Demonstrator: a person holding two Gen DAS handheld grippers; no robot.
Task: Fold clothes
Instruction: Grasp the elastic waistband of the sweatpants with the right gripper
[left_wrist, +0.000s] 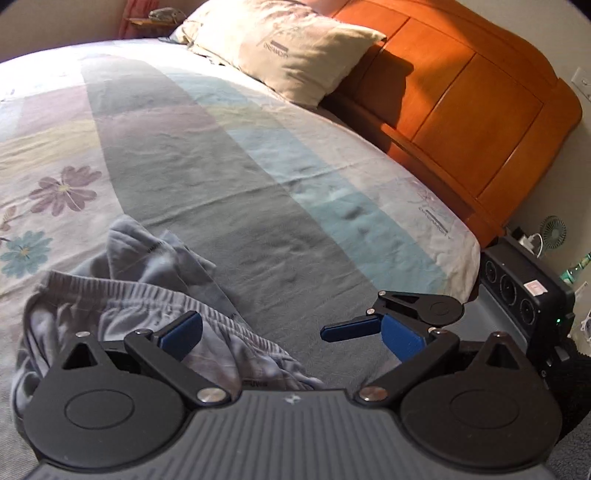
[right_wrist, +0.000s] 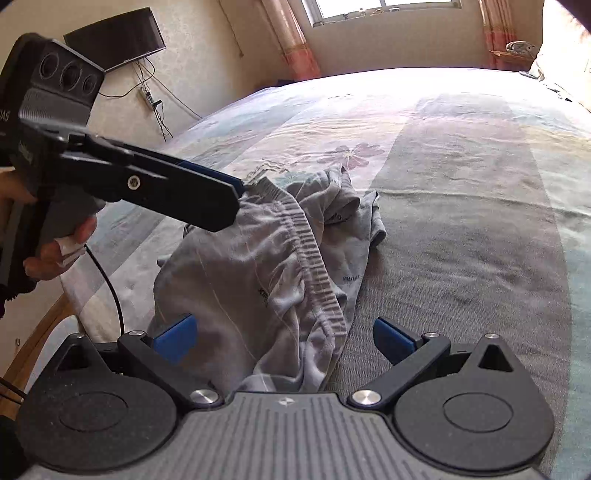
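A crumpled grey pair of shorts (left_wrist: 129, 295) with an elastic waistband (right_wrist: 306, 251) lies on the bed near its front edge. My left gripper (left_wrist: 290, 321) is open, its left pad over the waistband and its right pad above bare sheet. In the right wrist view the left gripper (right_wrist: 236, 199) shows side-on, held by a hand (right_wrist: 55, 251), its tips at the waistband's far end. My right gripper (right_wrist: 284, 321) is open, with the near end of the shorts (right_wrist: 258, 266) between its spread fingers. In the left wrist view the right gripper (left_wrist: 325, 332) reaches in from the right.
The bed (left_wrist: 258, 166) has a flowered patchwork sheet, with bare sheet beyond and to the right of the shorts. A pillow (left_wrist: 288, 48) leans on the orange wooden headboard (left_wrist: 461, 92). A small fan (left_wrist: 552, 229) stands beside the bed. A wall screen (right_wrist: 118, 37) and cables hang left.
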